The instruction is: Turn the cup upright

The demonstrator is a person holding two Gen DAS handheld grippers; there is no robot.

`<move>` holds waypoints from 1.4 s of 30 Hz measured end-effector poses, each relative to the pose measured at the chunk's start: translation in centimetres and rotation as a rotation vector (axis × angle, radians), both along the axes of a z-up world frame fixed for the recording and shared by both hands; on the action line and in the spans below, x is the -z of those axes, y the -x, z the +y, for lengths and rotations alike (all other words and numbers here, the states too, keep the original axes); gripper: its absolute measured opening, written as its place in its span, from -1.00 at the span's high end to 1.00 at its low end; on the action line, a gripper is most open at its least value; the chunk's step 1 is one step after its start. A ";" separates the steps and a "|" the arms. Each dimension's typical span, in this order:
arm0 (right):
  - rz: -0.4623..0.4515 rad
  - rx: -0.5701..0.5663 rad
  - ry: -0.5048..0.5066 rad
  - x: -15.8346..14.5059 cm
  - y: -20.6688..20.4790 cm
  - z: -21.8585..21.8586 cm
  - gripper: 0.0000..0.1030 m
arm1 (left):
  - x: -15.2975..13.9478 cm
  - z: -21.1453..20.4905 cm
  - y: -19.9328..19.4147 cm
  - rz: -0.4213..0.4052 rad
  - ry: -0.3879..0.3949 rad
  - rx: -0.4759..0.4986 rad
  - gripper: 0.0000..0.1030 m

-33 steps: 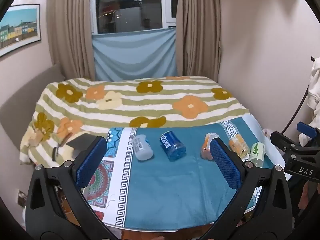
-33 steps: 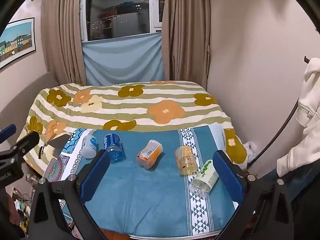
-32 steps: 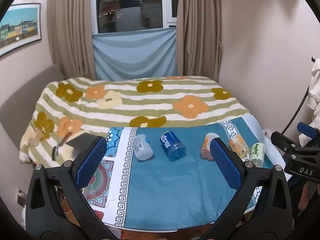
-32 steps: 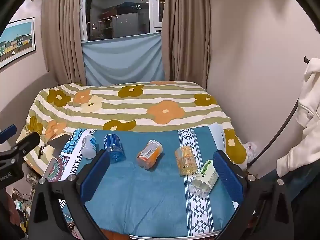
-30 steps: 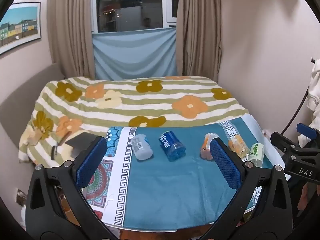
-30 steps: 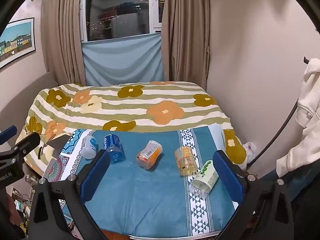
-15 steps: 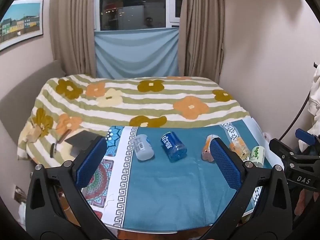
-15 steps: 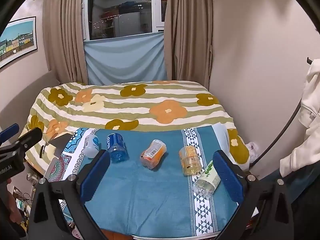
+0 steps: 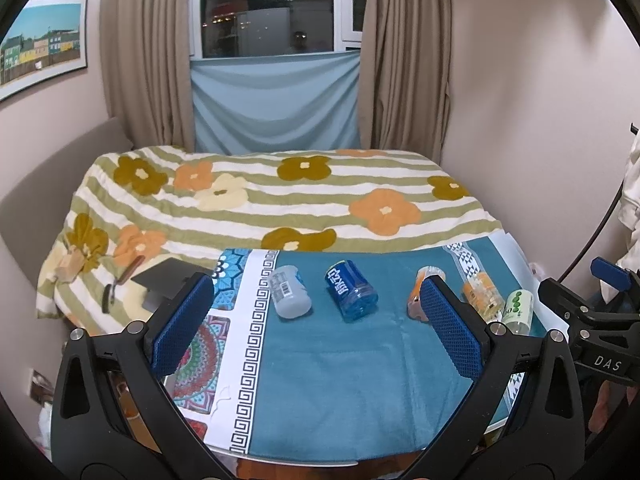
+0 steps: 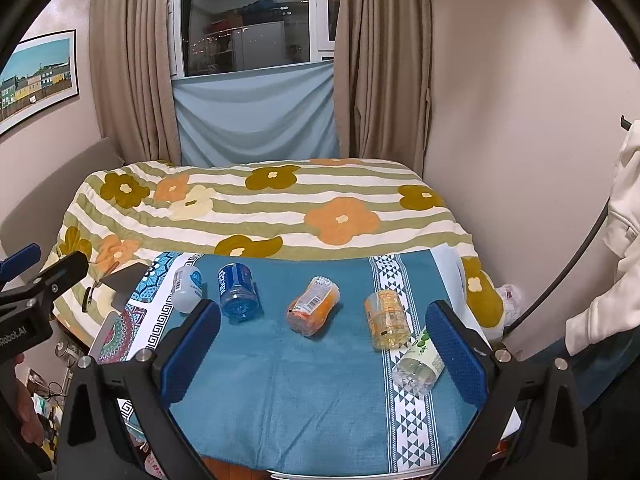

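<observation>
Several plastic cups lie on their sides in a row on a teal cloth (image 9: 340,368) (image 10: 304,392): a whitish cup (image 9: 289,291) (image 10: 187,284), a blue cup (image 9: 351,291) (image 10: 239,289), an orange cup (image 9: 418,295) (image 10: 314,306), a yellow-orange cup (image 9: 482,296) (image 10: 389,320) and a clear cup with green dots (image 9: 519,310) (image 10: 418,362). My left gripper (image 9: 316,320) is open and empty, above the cloth's near part. My right gripper (image 10: 322,344) is open and empty, short of the cups.
The cloth covers a small table against a bed with a flowered striped blanket (image 9: 256,200). A dark flat object (image 9: 168,280) lies at the bed's left edge. A wall stands on the right, and a white garment (image 10: 624,200) hangs there. Each view shows the other gripper at its edge.
Both views have shifted slightly: the cups sit a touch lower and nearer in frame. The cups have not moved on the cloth, and both grippers stay open.
</observation>
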State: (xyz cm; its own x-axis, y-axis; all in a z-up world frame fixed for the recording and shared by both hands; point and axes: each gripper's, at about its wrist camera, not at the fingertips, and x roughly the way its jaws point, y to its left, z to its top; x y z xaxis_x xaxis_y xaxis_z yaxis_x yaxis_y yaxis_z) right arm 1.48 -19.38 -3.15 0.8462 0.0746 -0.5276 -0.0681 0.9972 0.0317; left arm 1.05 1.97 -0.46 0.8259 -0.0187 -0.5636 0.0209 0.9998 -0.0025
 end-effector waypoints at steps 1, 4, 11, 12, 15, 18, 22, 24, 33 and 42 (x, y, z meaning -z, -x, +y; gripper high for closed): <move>0.000 0.000 0.000 0.0 0.0 0.0 -0.99 | 0.0 0.1 0.0 0.000 0.002 0.000 -1.00; 0.000 -0.001 0.001 -0.1 -0.1 0.0 -0.99 | 0.0 0.2 0.0 0.000 0.002 -0.002 -1.00; 0.002 -0.001 0.001 -0.1 -0.1 -0.1 -0.99 | -0.1 0.4 0.1 0.001 0.001 -0.002 -1.00; 0.002 -0.001 0.001 -0.1 -0.1 -0.1 -0.99 | -0.1 0.3 0.1 0.001 0.001 -0.002 -1.00; 0.002 0.000 0.003 0.0 -0.2 -0.2 -0.99 | -0.1 0.2 -0.1 0.003 0.000 -0.004 -1.00; 0.003 -0.002 -0.002 0.1 -0.1 -0.2 -0.99 | -0.1 0.1 0.1 0.004 -0.003 -0.008 -1.00; 0.003 -0.001 -0.003 0.2 0.0 -0.1 -0.99 | -0.1 0.2 0.1 0.002 -0.002 -0.007 -1.00; 0.002 -0.002 -0.003 0.2 0.0 0.0 -0.99 | -0.1 0.1 0.1 0.001 -0.004 -0.008 -1.00; -0.003 -0.007 -0.007 0.4 0.6 0.2 -0.99 | -0.2 0.1 0.1 0.001 -0.003 -0.008 -1.00; -0.004 -0.009 -0.007 0.3 0.5 0.1 -0.99 | -0.6 0.0 0.6 -0.008 -0.005 -0.004 -1.00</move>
State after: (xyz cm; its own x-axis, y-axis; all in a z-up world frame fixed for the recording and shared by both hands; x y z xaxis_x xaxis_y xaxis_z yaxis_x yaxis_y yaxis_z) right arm 0.99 -19.30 -3.48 0.8477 0.0858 -0.5235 -0.0769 0.9963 0.0387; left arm 0.41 1.94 0.13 0.8307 -0.0122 -0.5566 0.0164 0.9999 0.0025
